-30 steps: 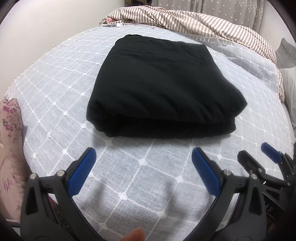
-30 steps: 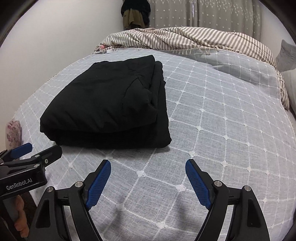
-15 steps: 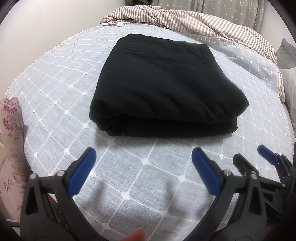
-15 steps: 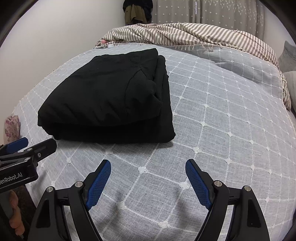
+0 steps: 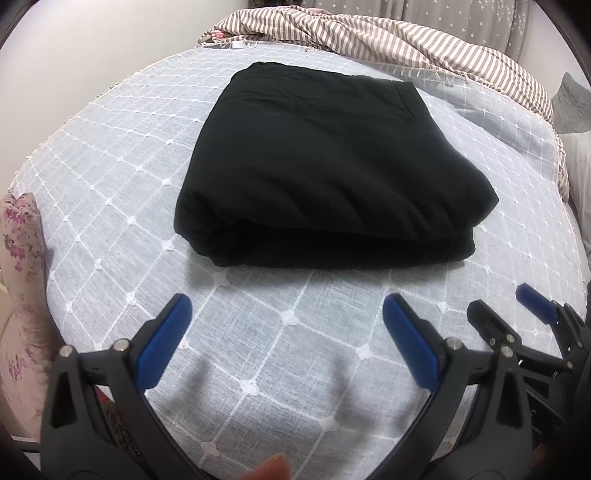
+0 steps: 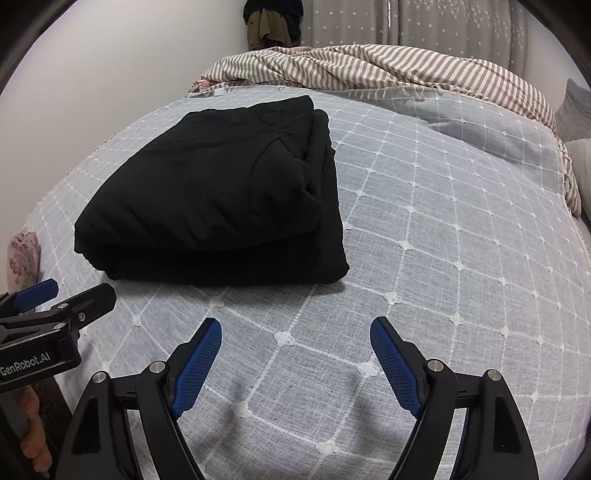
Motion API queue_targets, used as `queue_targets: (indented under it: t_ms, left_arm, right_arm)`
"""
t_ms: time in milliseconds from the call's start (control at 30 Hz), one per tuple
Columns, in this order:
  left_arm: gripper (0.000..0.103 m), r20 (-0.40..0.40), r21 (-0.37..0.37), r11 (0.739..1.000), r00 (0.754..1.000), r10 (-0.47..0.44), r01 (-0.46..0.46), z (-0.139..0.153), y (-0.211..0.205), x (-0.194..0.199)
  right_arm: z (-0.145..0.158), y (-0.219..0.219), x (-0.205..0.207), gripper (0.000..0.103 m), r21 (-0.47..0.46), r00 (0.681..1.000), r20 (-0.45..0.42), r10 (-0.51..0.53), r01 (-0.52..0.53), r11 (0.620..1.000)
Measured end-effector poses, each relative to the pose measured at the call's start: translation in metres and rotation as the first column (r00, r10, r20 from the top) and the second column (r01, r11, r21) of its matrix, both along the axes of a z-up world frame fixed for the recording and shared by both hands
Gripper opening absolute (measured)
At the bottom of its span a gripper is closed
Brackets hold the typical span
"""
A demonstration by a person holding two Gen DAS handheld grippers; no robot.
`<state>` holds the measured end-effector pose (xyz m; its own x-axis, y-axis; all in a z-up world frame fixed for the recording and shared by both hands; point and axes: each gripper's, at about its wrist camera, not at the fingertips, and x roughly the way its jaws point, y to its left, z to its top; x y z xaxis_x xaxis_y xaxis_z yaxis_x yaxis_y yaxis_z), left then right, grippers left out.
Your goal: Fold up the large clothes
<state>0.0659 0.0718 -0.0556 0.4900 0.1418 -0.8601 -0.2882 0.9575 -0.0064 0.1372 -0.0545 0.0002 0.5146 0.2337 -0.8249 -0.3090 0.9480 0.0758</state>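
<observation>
A black garment (image 5: 325, 173) lies folded into a thick rectangular stack on the grey checked bedspread (image 5: 258, 332). It also shows in the right wrist view (image 6: 218, 199), left of centre. My left gripper (image 5: 288, 317) is open and empty, hovering above the bedspread just in front of the stack. My right gripper (image 6: 295, 338) is open and empty, in front of the stack's right corner. The right gripper also shows at the lower right of the left wrist view (image 5: 517, 310), and the left gripper at the lower left of the right wrist view (image 6: 62, 295).
A striped brown and white blanket (image 6: 388, 70) is bunched along the far side of the bed. A floral cushion (image 5: 18, 258) sits at the left edge. A white wall (image 6: 110, 55) stands to the left, curtains (image 6: 443, 26) behind. Grey pillows (image 5: 572, 107) lie at the right.
Both grippers have drawn back slightly and tilted, so the stack sits a little farther off in each view. The garment has not moved. Both grippers stay open.
</observation>
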Motion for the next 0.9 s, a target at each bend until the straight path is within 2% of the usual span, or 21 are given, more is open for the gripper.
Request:
queue_targets:
  t_ms: [900]
  left_arm:
    - [0.103, -0.005, -0.007, 1.0, 1.0, -0.002, 0.002, -0.0009, -0.0006, -0.0013]
  right_arm:
    - [-0.0003, -0.0009, -0.0001, 0.084, 0.0, 1.0, -0.007, -0.004, 0.004, 1.0]
